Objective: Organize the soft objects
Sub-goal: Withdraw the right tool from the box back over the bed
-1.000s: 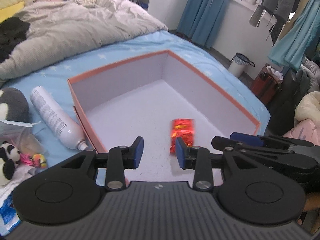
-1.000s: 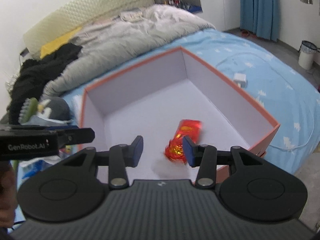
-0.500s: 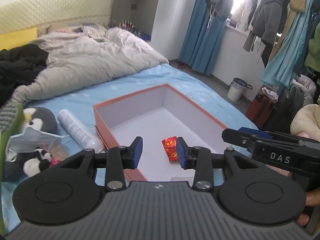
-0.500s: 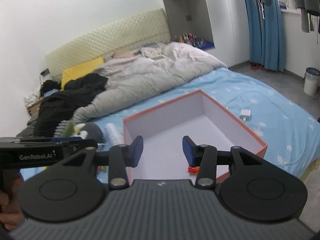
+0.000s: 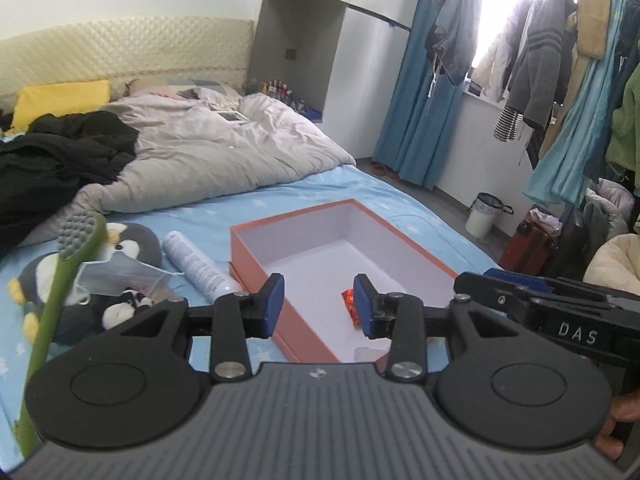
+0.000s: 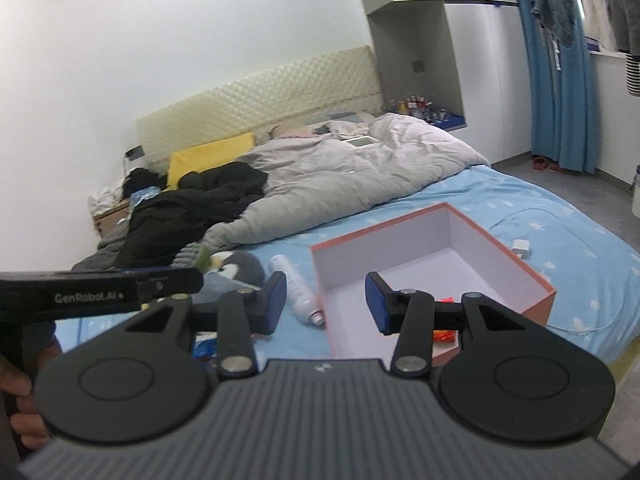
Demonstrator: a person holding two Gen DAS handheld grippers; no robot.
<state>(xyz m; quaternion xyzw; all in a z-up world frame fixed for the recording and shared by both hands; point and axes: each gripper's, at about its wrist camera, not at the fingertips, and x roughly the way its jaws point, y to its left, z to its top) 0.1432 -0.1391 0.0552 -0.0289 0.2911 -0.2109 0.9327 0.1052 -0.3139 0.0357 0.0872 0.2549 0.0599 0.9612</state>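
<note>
Orange box (image 5: 256, 256) on bed — red packet (image 5: 349, 305) inside, both claws empty

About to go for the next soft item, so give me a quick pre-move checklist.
1. Left hand-held gripper free, nothing between its fingers: ok.
2. Right hand-held gripper free: ok.
3. Orange box open with room inside: ok.
4. Red snack packet lying inside the box: ok.
5. Penguin plush reachable: not ok, face mask and green brush lie across it.
6. White bottle clear of the box wall: cannot tell.
</note>
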